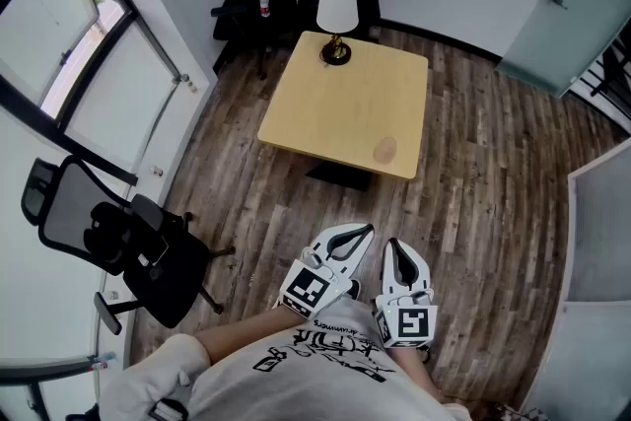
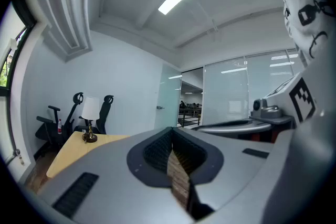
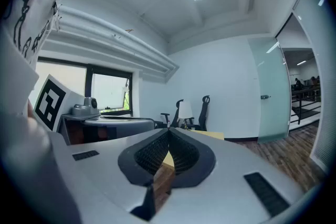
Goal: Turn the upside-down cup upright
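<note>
A small pinkish cup [image 1: 385, 150] stands on the light wooden table [image 1: 335, 104], close to its near right corner; it is too small to tell which way up it is. Both grippers are held close to the person's body, well short of the table. My left gripper [image 1: 366, 230] is shut with nothing in it, its jaws meeting at the tip [image 2: 172, 129]. Beside it, my right gripper [image 1: 392, 244] is shut and empty too [image 3: 169, 130]. Neither gripper view shows the cup.
A lamp with a white shade [image 1: 336, 17] stands at the table's far edge. Black office chairs [image 1: 258, 10] line the back wall, one with a small bottle [image 1: 263, 3] on it. Another black mesh chair [image 1: 108, 242] stands at the left by the window. A frosted glass door [image 1: 552, 5] is at the right.
</note>
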`<state>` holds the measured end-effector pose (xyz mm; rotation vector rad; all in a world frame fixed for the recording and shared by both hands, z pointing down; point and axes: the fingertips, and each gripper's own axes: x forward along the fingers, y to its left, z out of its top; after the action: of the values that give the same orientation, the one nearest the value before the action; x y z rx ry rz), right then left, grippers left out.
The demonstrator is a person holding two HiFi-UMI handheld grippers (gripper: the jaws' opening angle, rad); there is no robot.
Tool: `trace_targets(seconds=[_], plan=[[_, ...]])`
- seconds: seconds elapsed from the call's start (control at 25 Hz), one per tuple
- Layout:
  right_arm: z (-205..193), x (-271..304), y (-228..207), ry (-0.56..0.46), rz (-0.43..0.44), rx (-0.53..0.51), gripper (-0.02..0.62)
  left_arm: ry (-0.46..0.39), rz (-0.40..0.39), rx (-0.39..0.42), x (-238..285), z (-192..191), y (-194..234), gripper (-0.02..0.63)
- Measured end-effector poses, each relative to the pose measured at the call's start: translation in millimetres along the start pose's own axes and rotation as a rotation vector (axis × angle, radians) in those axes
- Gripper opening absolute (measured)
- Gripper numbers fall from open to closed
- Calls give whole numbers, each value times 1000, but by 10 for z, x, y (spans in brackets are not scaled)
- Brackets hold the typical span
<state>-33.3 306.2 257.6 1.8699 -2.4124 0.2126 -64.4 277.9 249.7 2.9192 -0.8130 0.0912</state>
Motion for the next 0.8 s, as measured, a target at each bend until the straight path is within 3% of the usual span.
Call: trace_targets(seconds=[0.8], plan=[[-84, -269, -588, -31, 36, 46, 25, 0, 50, 4, 473, -72, -361, 11]])
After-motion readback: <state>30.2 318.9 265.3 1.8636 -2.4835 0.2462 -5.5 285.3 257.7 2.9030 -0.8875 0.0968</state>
